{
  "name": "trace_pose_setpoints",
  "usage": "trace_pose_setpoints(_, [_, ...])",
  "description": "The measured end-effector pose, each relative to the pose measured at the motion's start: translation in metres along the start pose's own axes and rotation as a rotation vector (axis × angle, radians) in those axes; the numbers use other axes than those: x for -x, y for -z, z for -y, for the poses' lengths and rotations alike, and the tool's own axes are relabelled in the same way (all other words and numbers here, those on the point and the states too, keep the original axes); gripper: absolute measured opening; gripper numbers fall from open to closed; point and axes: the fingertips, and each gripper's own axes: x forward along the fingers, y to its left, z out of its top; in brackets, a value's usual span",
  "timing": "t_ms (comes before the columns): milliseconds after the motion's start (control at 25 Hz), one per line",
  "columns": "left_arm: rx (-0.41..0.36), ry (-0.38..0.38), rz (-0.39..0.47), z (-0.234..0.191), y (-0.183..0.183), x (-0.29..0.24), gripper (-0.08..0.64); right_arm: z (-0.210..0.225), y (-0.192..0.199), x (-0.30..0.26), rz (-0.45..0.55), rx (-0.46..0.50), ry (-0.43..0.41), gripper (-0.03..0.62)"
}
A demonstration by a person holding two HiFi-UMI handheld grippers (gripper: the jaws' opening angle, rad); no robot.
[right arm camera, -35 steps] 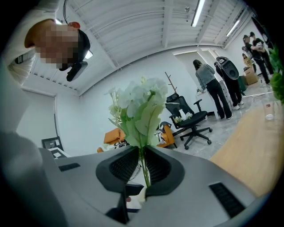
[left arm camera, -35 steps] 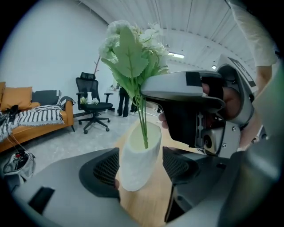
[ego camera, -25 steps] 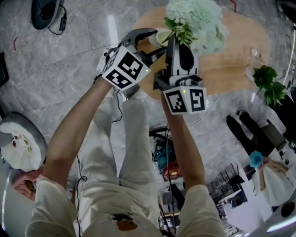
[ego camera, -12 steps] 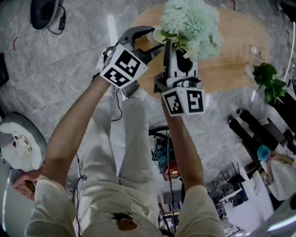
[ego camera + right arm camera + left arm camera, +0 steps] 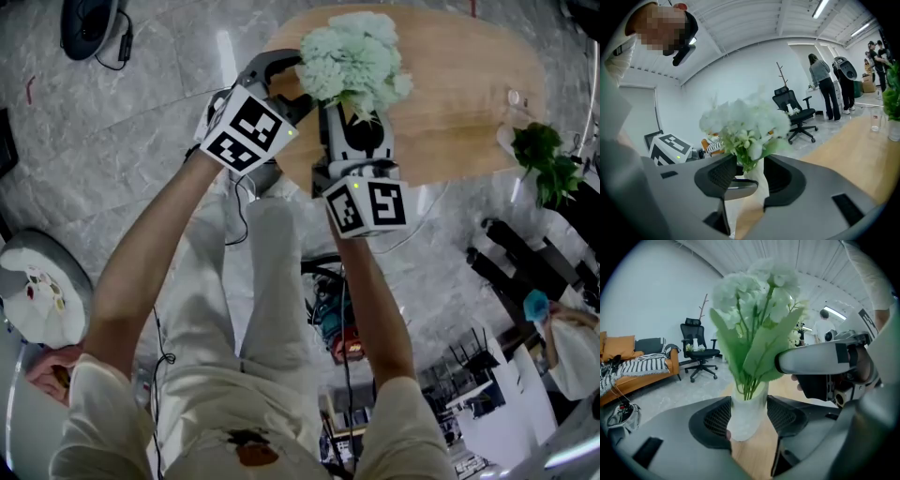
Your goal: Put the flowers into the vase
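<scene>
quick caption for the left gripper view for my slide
Left gripper clamped on a white vase, pale flowers standing in it, wooden table below.

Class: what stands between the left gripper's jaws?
The white vase, flowers in it, fills that gap; the left gripper view shows it.

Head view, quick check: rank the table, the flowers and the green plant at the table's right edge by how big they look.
1. Table: largest by far.
2. Flowers.
3. Plant: smallest.
The flowers stand up toward the camera, so their lead over the plant may be partly nearness.
</scene>
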Motion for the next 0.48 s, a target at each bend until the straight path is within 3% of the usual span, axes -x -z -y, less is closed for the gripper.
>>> trace_pose_setpoints(480, [0.005, 0.002, 0.013, 0.005, -0.003, 0.001, 0.247, 0.008, 0.01, 0.02, -0.013, -0.042, 0.04, 0.172])
